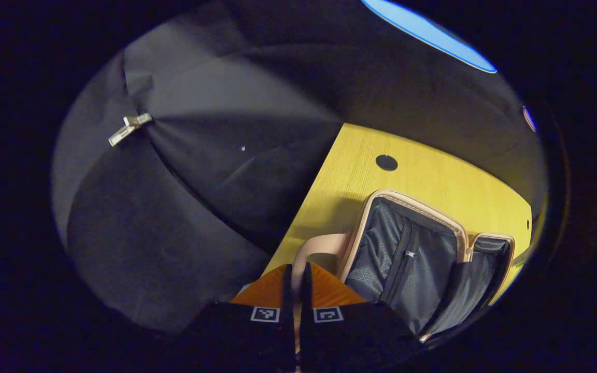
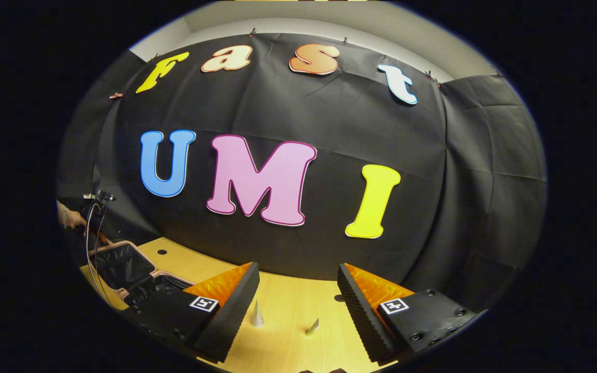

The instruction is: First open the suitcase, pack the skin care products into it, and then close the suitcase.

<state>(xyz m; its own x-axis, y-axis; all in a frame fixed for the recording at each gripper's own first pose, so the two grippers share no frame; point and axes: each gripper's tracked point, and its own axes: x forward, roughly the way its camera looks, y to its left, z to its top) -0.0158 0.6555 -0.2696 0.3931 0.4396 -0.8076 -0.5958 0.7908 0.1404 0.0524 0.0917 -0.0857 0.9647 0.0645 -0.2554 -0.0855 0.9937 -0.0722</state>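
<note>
The pink suitcase (image 1: 412, 248) lies open on the yellow table (image 1: 433, 176), showing its dark lining and a zipped divider. My left gripper (image 1: 296, 269) is shut, its tips right at the left end of the suitcase's pink handle (image 1: 319, 243); whether they pinch it is unclear. In the right gripper view the suitcase (image 2: 122, 264) sits at the far left, with a hand (image 2: 70, 218) and the left gripper above it. My right gripper (image 2: 298, 282) is open above the table. Two small pale pointed product tips (image 2: 257, 314) (image 2: 312, 326) stand between its fingers, farther off.
Black cloth walls close in the table (image 2: 288, 300) at the back and sides. A round dark cable hole (image 1: 386, 162) lies in the tabletop beyond the suitcase. A metal clip (image 1: 128, 128) holds the cloth at the left. Cables (image 2: 91, 243) hang by the hand.
</note>
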